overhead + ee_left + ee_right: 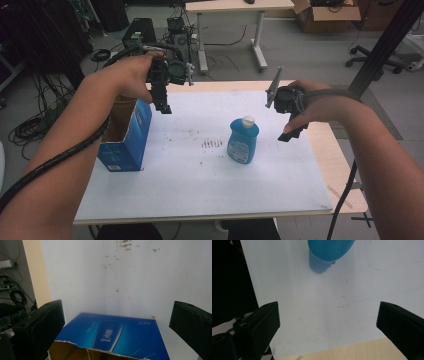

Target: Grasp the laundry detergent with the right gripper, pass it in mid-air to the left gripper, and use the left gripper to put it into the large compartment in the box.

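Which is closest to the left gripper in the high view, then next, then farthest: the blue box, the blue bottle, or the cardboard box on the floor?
1. Blue box, just below the left gripper.
2. Blue bottle, mid-table.
3. Cardboard box, far back right.

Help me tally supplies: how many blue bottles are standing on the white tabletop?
1. The blue bottle stands upright near the middle of the white tabletop, right of the open blue box. More could be hidden inside that box.
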### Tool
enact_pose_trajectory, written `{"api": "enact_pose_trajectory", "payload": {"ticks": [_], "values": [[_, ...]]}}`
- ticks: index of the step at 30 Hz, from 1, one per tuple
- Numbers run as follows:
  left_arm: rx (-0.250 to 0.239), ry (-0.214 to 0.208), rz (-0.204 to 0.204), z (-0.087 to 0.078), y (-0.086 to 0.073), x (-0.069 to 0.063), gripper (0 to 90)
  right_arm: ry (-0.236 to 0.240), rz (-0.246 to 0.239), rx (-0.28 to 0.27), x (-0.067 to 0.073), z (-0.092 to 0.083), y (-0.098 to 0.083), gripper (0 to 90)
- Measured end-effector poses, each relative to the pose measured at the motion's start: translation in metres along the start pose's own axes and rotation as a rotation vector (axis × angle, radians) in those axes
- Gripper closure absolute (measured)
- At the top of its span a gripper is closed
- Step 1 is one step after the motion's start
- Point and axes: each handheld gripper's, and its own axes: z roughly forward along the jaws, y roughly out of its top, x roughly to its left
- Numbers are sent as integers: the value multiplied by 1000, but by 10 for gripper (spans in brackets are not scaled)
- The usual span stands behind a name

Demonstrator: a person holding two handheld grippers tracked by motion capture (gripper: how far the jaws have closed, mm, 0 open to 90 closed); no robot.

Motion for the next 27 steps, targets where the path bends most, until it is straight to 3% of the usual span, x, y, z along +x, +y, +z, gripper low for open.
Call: {"api": "enact_pose_trajectory", "payload": {"ticks": [7, 13, 18, 27], "values": [[18, 5, 13, -1, 2, 0, 2, -2, 0, 8, -2, 1, -3, 50], [5, 4, 16, -2, 4, -5, 2, -4, 4, 7, -3, -1, -2, 49], [-5, -22, 9, 1, -1, -9, 3, -4, 0, -2, 0, 2, -3, 49], [7, -20, 9, -1, -14, -27, 2, 7, 14, -34, 8, 11, -6, 48]]}}
